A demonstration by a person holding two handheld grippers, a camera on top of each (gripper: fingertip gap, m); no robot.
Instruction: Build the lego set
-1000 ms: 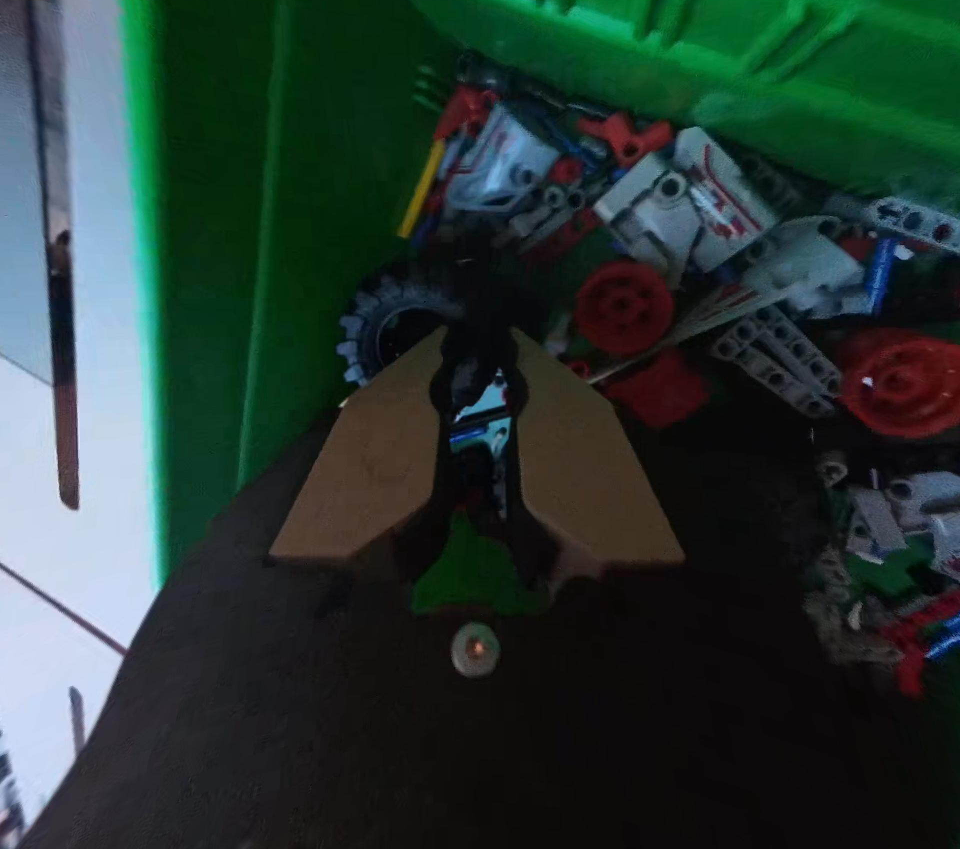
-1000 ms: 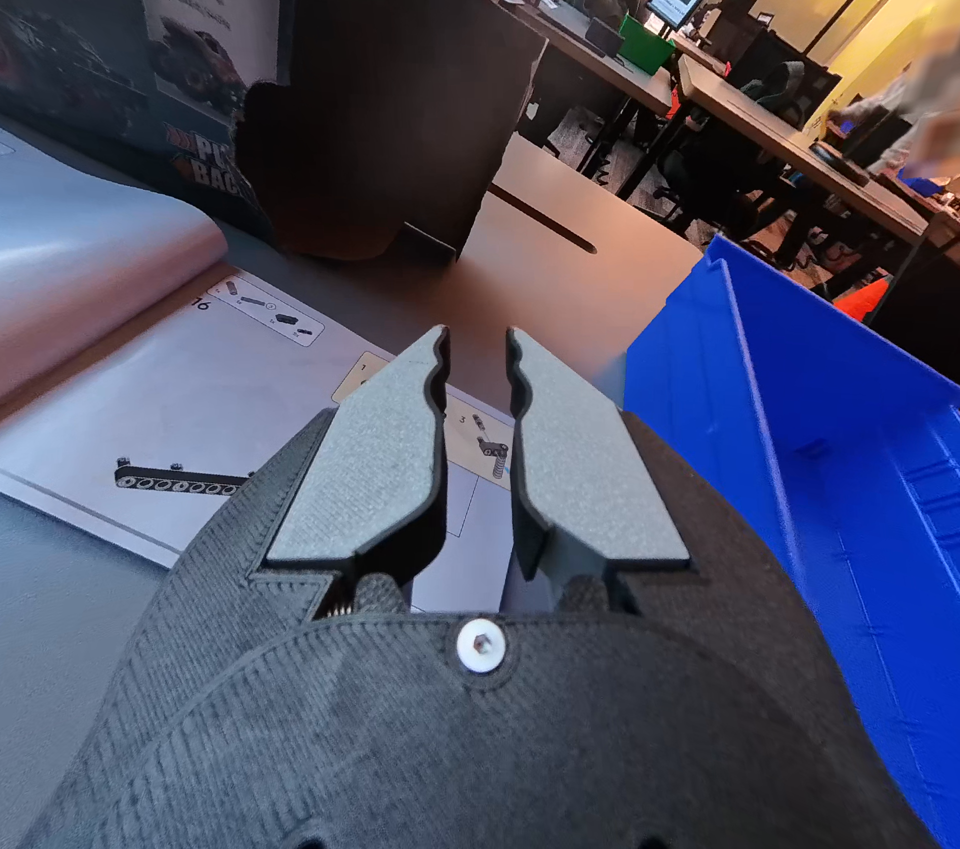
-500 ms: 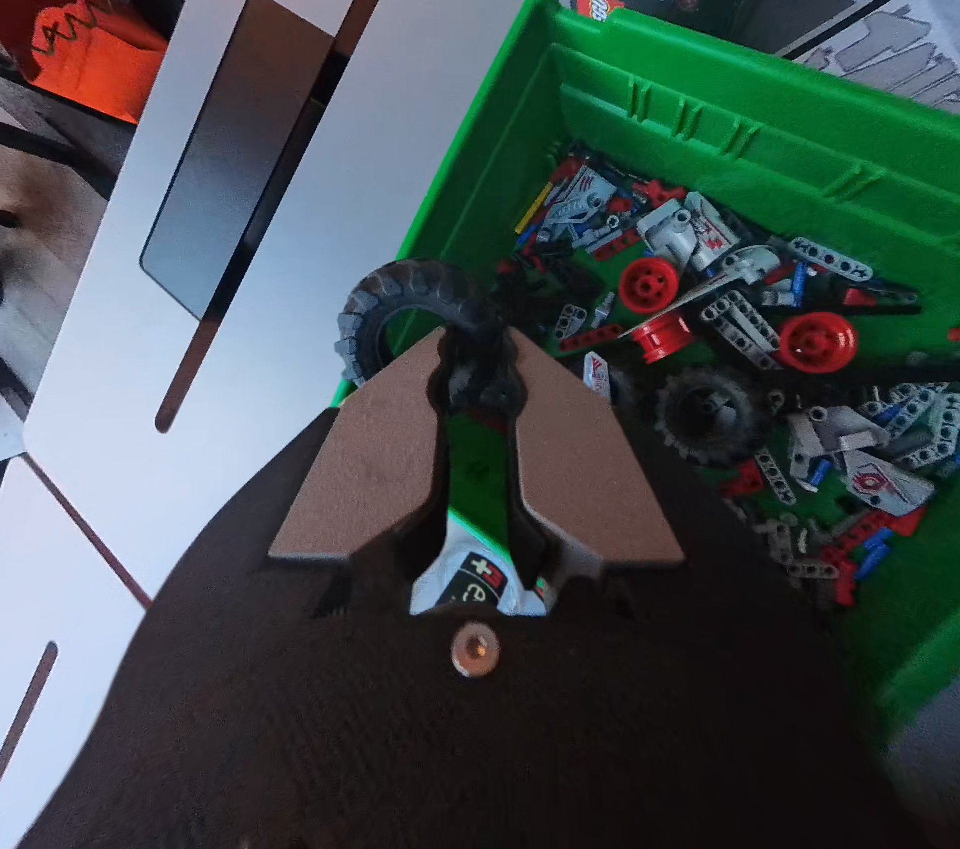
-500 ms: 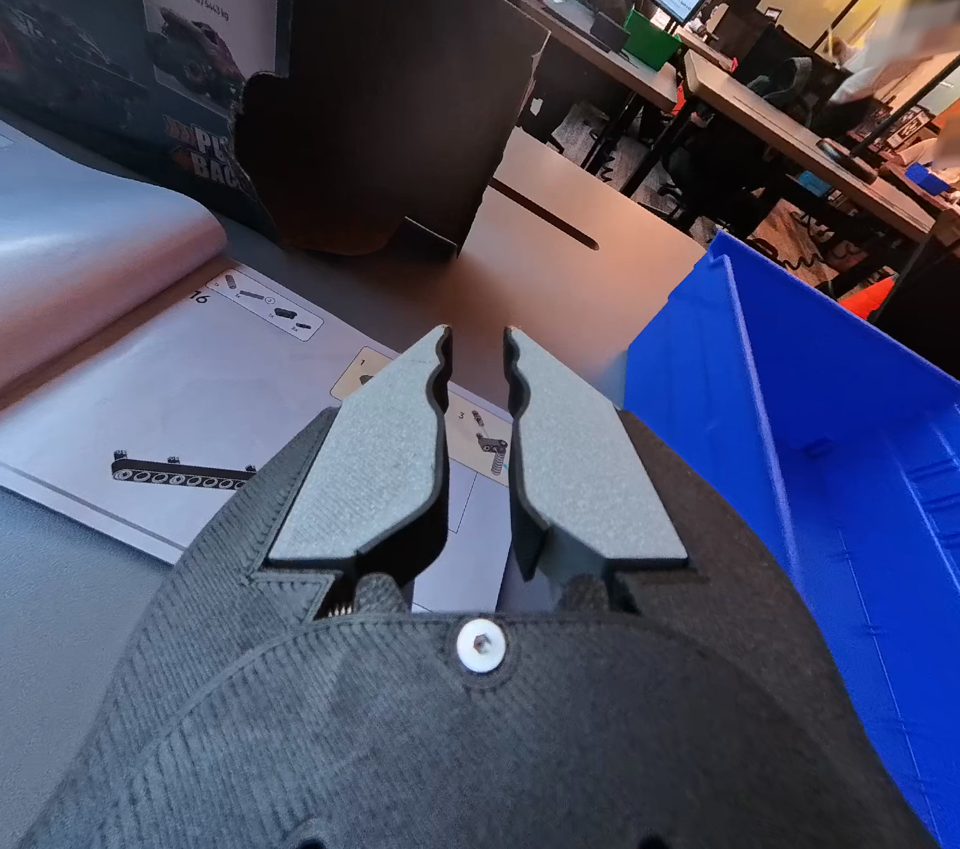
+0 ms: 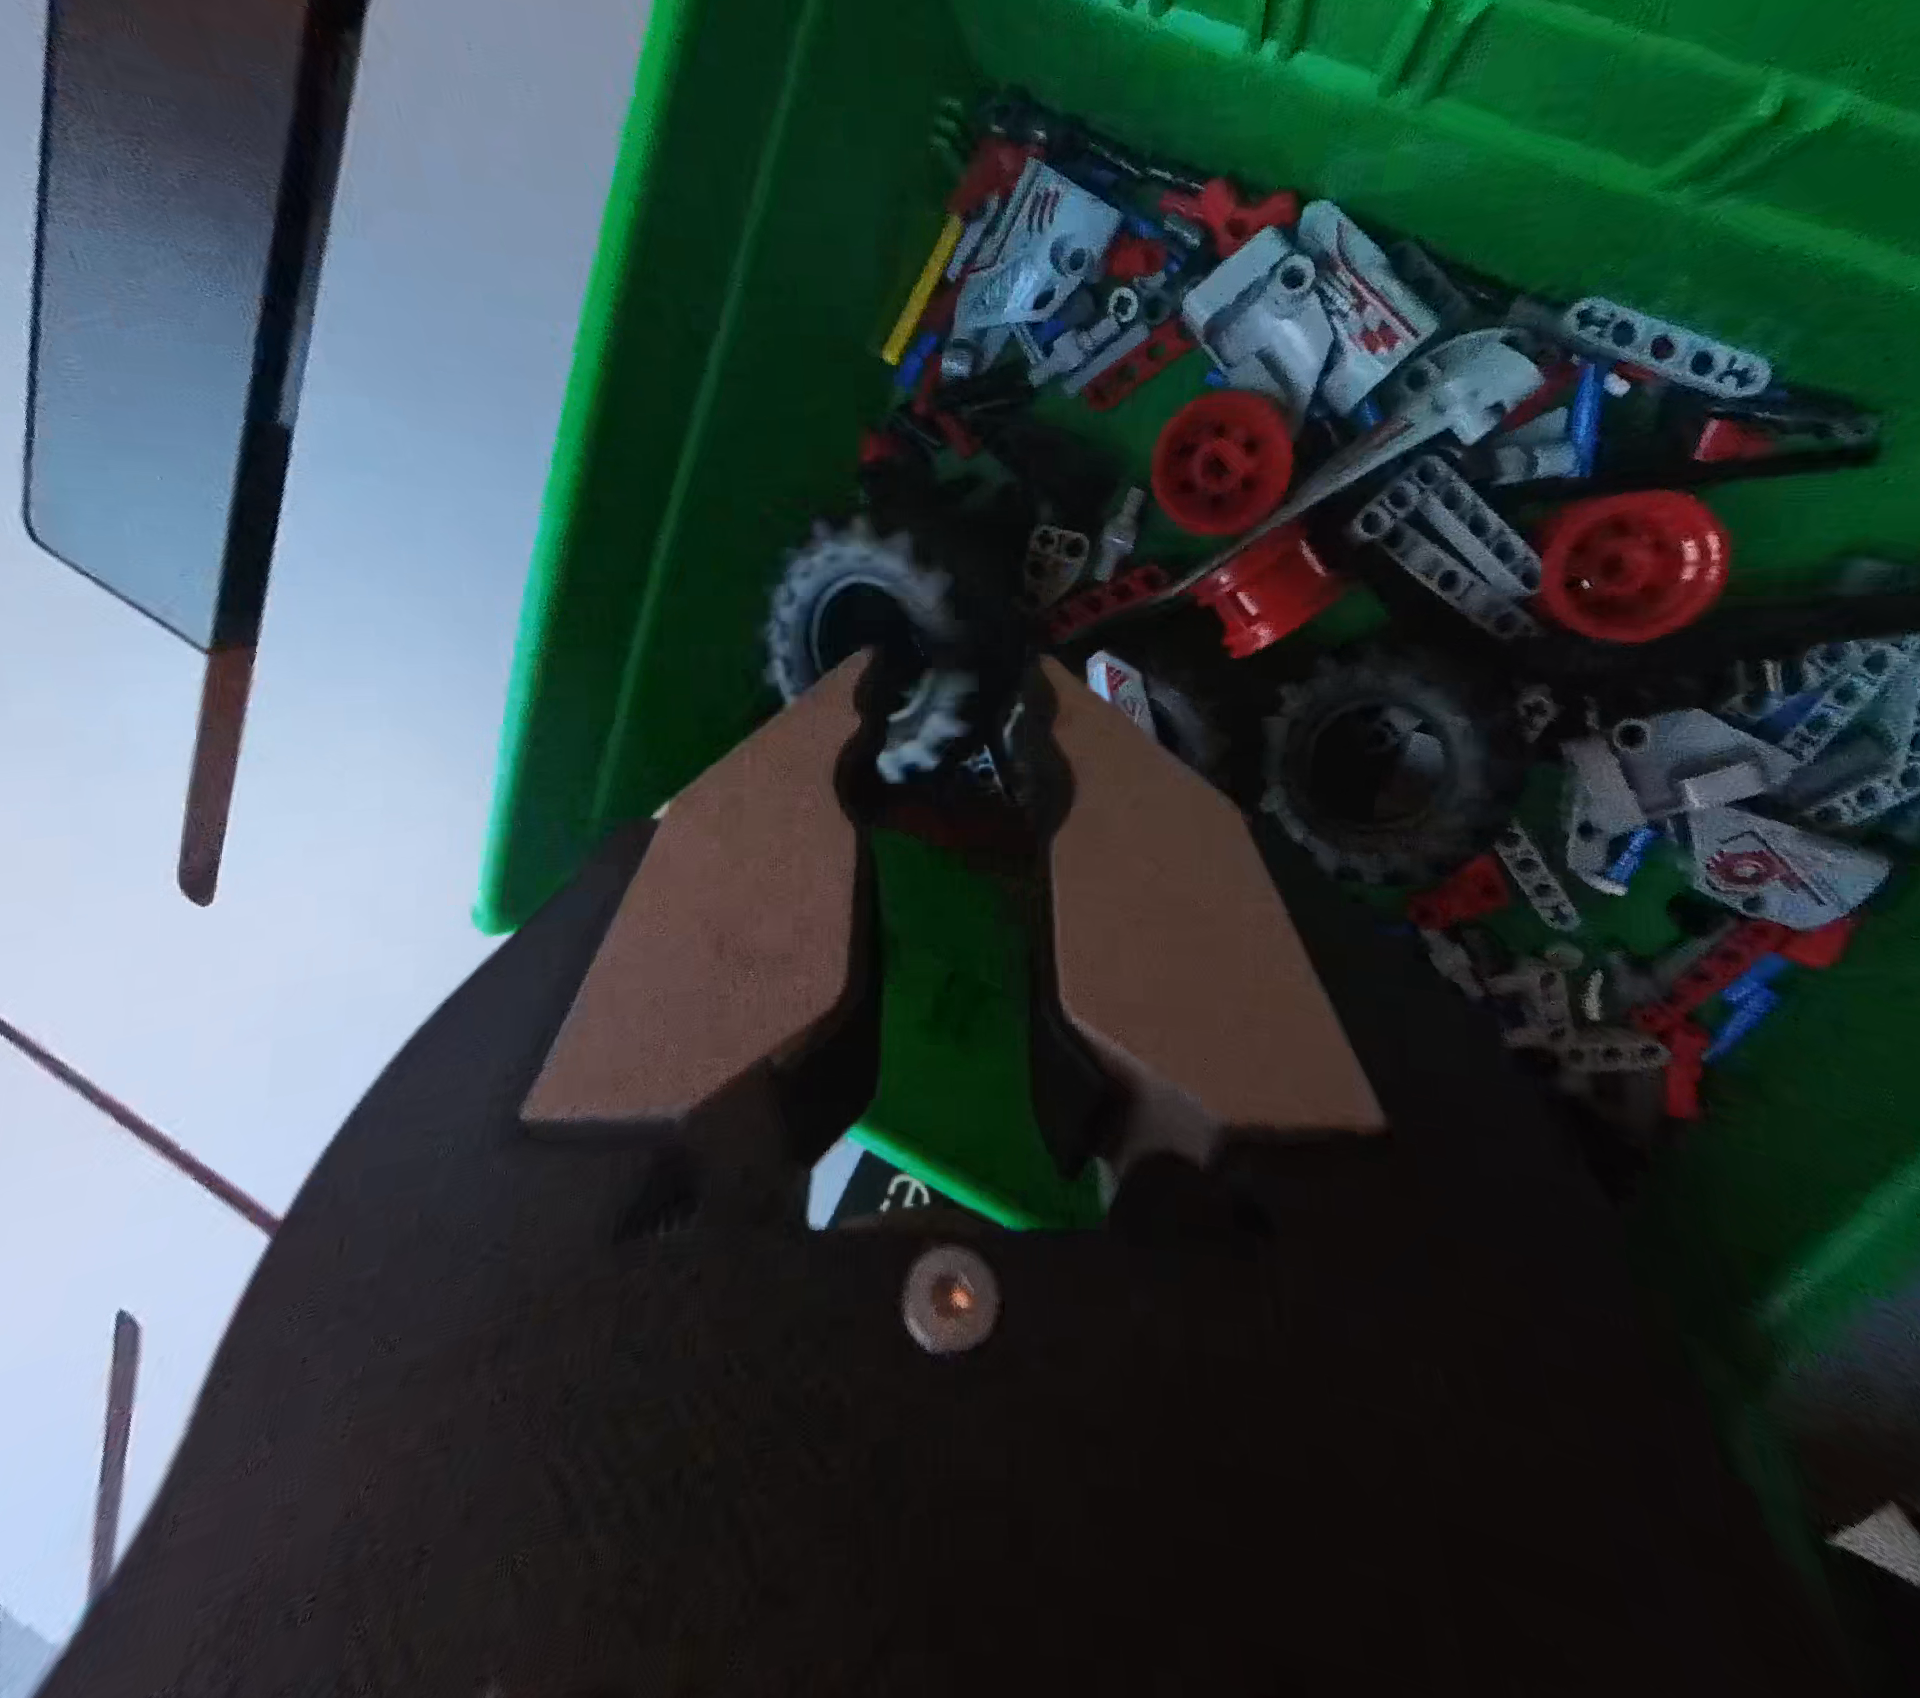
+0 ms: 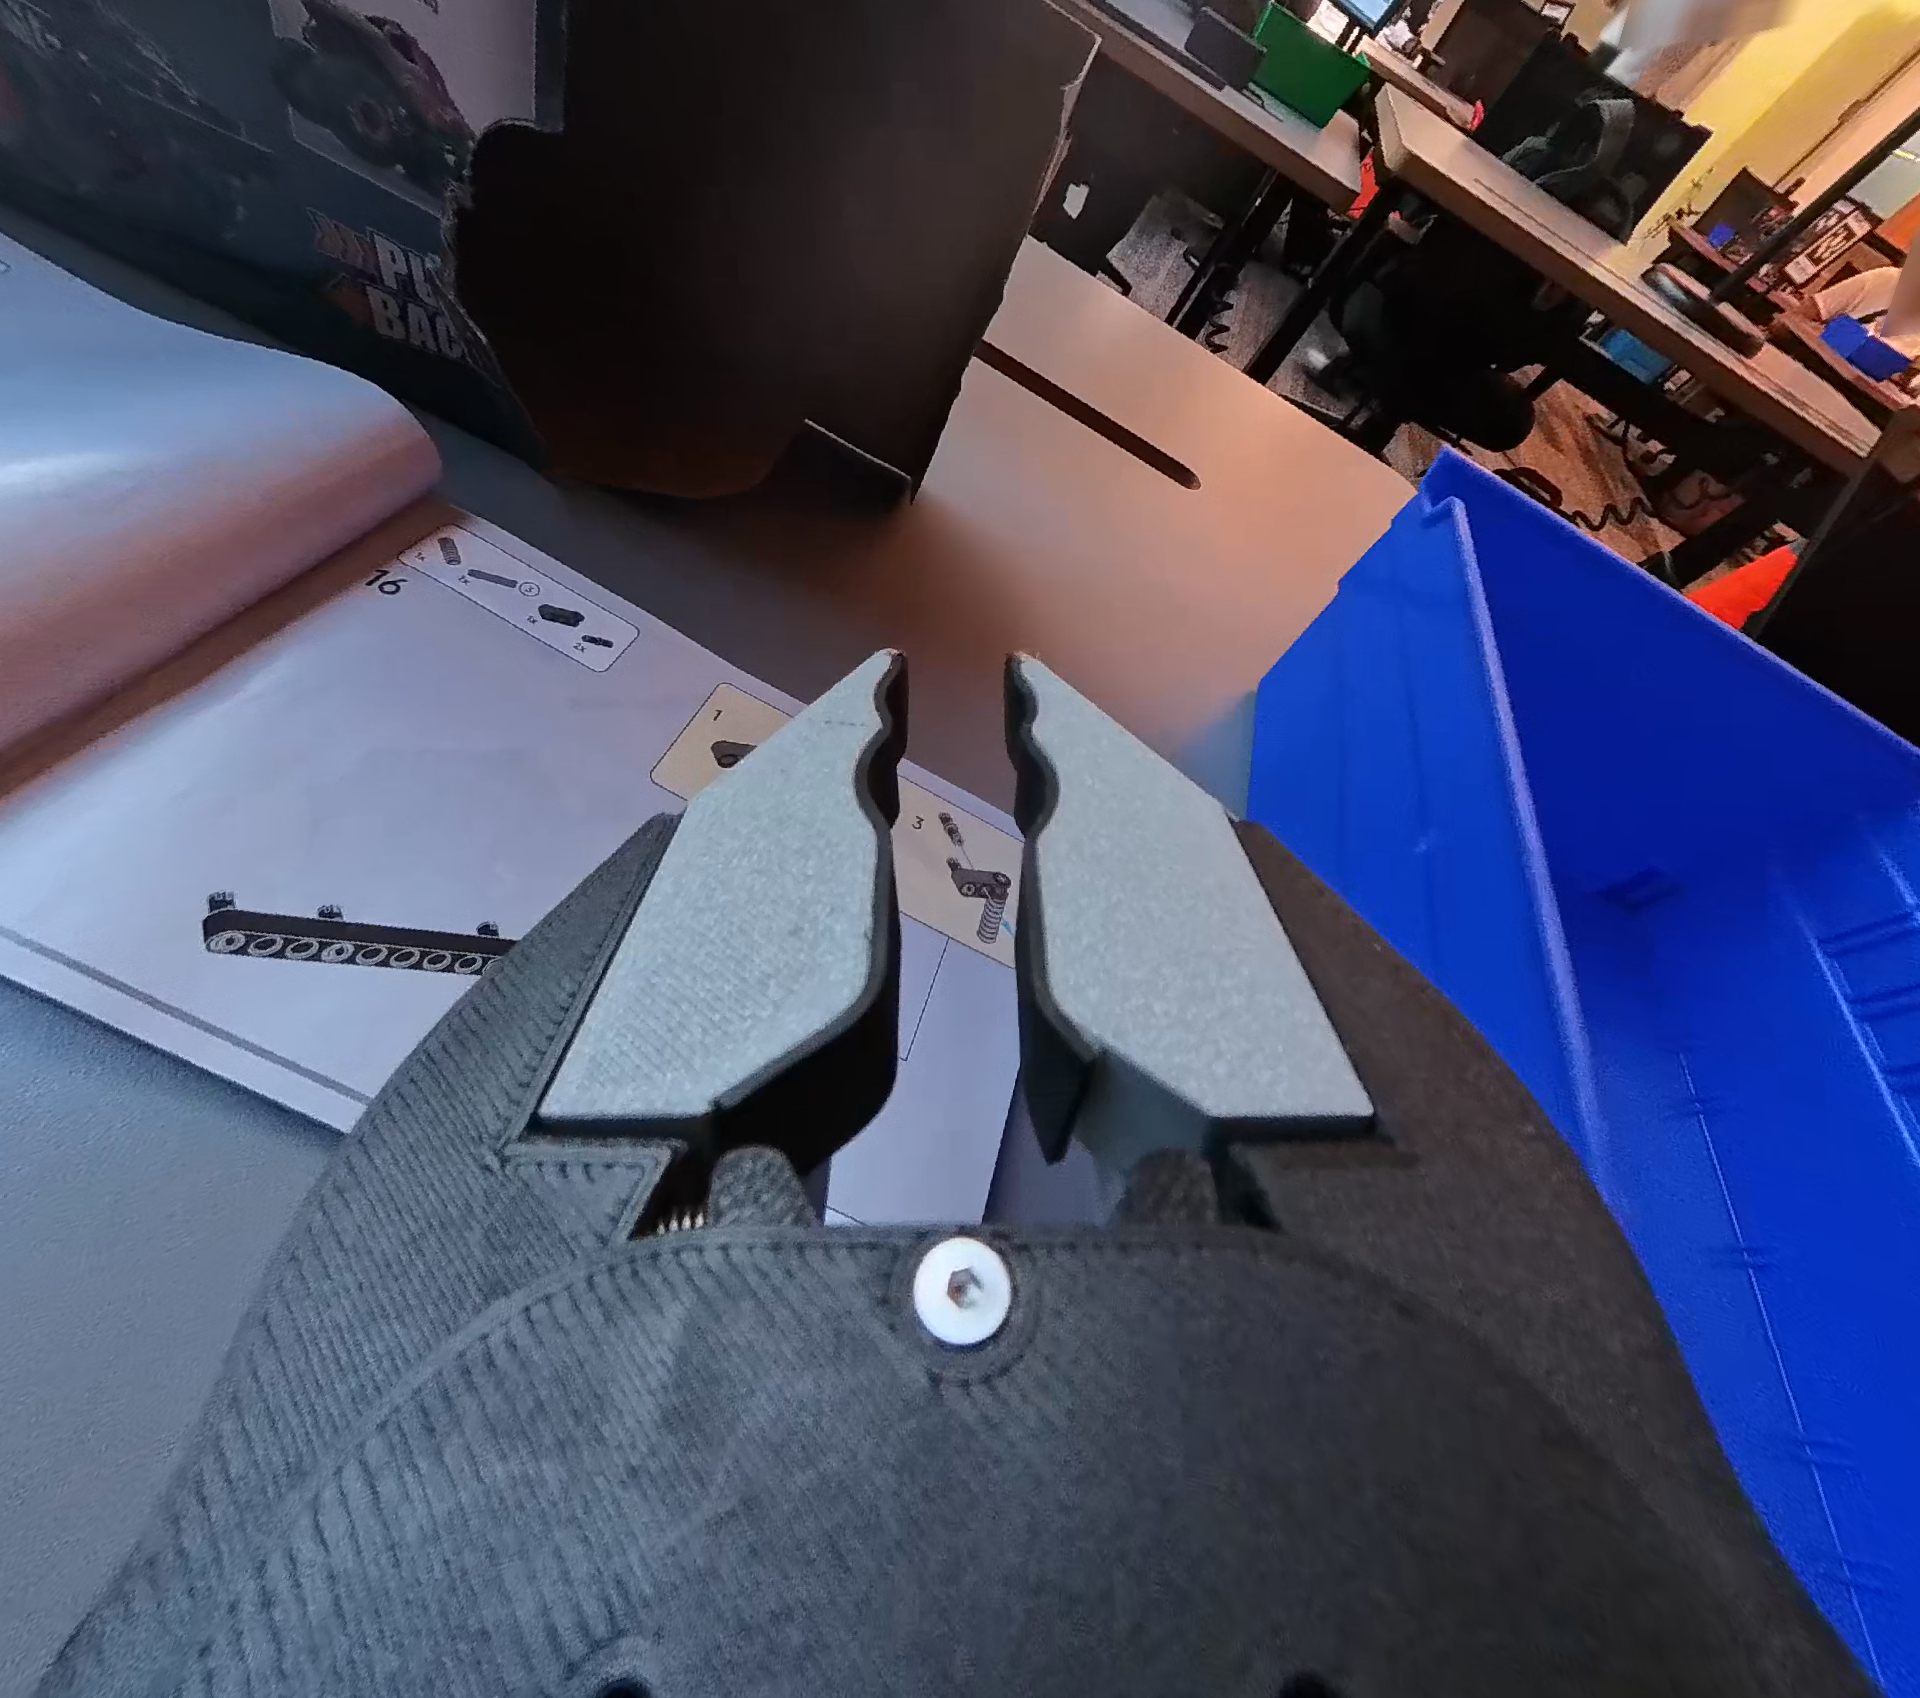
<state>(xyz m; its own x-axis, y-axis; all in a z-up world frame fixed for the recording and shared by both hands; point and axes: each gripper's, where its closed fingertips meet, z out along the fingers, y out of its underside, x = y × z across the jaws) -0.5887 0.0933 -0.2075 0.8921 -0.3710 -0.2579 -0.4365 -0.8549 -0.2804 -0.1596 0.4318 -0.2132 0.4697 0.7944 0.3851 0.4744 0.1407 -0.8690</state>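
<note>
In the left wrist view my left gripper (image 5: 956, 692) reaches into a green bin (image 5: 665, 194) of loose lego parts. Its jaws are closed on the wall of a black knobby tire (image 5: 821, 609), which is blurred at the fingertips near the bin's left wall. Red wheel hubs (image 5: 1221, 459), grey panels (image 5: 1278, 308) and a second black tire (image 5: 1371, 749) lie in the bin. In the right wrist view my right gripper (image 6: 954, 682) hovers over the open instruction booklet (image 6: 364, 765), jaws slightly apart and empty.
A blue bin (image 6: 1558, 817) stands right of the right gripper. The dark lego box (image 6: 727, 142) stands behind the booklet on the table (image 6: 1091, 526). The pale tabletop (image 5: 416, 505) lies left of the green bin. Desks and chairs fill the room behind. Tip to tip, the grippers are about 55 cm apart.
My left gripper lifted the black tire up out of the green bin, then came back down close to the pile, still on the tire. The right gripper has barely moved.
</note>
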